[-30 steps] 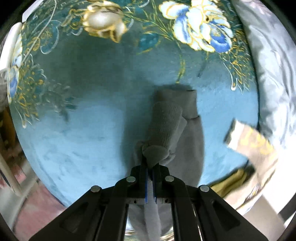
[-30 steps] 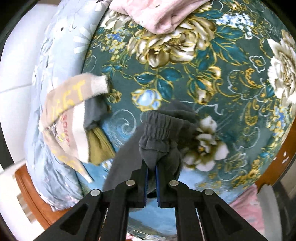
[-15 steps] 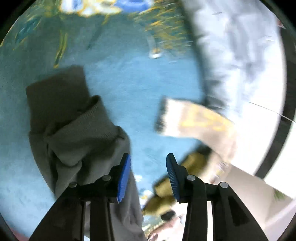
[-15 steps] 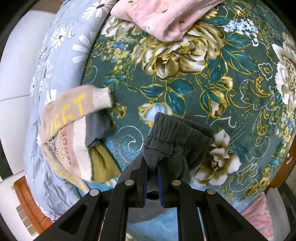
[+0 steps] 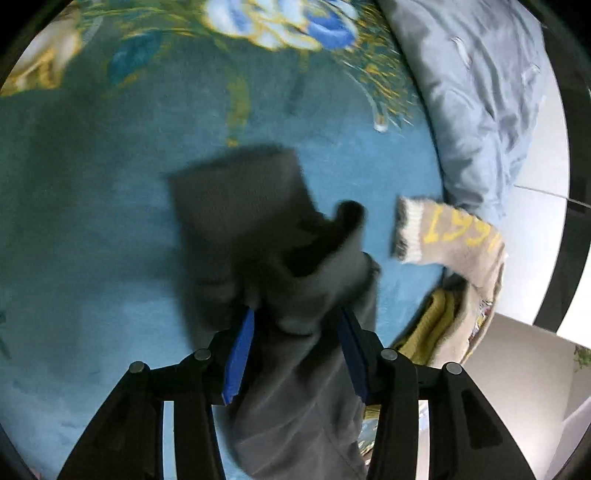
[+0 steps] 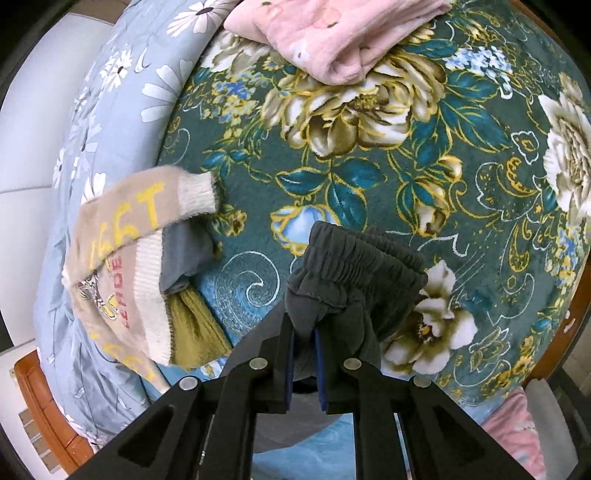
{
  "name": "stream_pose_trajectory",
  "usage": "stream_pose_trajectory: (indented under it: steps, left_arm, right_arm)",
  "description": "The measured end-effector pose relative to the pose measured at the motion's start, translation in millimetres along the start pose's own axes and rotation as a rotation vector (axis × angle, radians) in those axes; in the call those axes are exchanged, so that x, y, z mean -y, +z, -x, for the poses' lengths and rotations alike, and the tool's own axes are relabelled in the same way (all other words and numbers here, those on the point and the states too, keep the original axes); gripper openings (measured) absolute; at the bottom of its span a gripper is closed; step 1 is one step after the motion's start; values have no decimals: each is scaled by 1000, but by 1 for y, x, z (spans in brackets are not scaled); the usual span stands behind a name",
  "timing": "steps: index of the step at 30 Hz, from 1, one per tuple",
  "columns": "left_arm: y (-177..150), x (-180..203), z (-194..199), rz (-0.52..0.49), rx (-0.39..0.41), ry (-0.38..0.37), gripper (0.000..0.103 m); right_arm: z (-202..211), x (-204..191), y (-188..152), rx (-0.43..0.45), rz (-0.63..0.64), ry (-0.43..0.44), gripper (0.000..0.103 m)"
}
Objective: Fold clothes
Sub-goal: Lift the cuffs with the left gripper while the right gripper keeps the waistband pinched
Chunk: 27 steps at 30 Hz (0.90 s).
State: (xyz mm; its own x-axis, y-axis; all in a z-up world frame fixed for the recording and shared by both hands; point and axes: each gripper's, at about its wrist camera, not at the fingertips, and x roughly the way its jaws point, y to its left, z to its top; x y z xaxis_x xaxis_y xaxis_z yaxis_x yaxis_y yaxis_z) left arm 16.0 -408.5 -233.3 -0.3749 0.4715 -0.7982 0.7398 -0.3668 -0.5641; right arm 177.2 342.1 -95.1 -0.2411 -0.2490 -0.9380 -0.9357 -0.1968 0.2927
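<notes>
The right gripper (image 6: 303,363) is pinching a bunched fold of the grey trousers (image 6: 351,280), its blue pads pressed together on the cloth just below the elastic waistband. The left gripper (image 5: 295,349) is standing with its jaws apart, the same grey trousers (image 5: 280,266) lying between the pads but not clamped (motion blur is softening that view, so whether the pads are touching the cloth cannot be told).

The trousers are lying in a loose heap on the floral bedspread (image 6: 461,155), one flat end spreading away from the left gripper. Beside the trousers, toward the pale blue daisy quilt (image 6: 122,96), a stack of folded clothes (image 6: 122,273) is resting, a beige knit with yellow numerals on top. Beyond the trousers, a folded pink garment (image 6: 332,33) is sitting near the bedspread's far edge.

The fold appears to be midway, with one side held and the other awaiting a new grip. The next move is likely calling for the left jaws to close on a clean edge, so both grippers can draw the cloth flat.
</notes>
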Motion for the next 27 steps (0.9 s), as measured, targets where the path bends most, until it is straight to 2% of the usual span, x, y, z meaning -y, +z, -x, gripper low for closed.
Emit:
stream_pose_trajectory:
  steps: [3, 6, 8, 10, 12, 15, 18, 21, 23, 25, 27]
  left_arm:
    - [-1, 9, -7, -35, -16, 52, 11]
    - [-2, 16, -4, -71, -17, 72, 8]
    - [-4, 26, 21, -128, 43, 3, 7]
    - [-4, 32, 51, -176, 114, -82, 7]
    - [-2, 27, 72, -199, 180, -79, 7]
    - [11, 4, 60, -147, 173, 15, 7]
    - [24, -24, 30, -12, 121, 14, 8]
    - [28, -20, 26, -20, 116, 37, 9]
    - [30, -17, 33, -60, 109, 110, 16]
    - [31, -12, 37, -95, 110, 173, 36]
    - [31, -11, 38, -123, 119, 232, 46]
  right_arm:
    - [1, 0, -2, -1, 8, 4, 12]
    - [2, 0, -4, -1, 15, 9, 12]
    - [2, 0, -5, -2, 21, 11, 12]
    - [3, 0, -7, -2, 26, 14, 12]
    - [3, -1, -8, -3, 31, 17, 12]
    - [-5, 0, -11, -15, 13, 22, 12]
    - [-14, 1, -13, -28, -5, 27, 12]
    - [-19, -9, -17, -30, 30, 3, 12]
    - [-20, -15, -15, -28, 41, -6, 12]
    - [-22, -19, -11, -23, 30, -8, 13]
    - [-24, -20, -8, -19, 13, -7, 15]
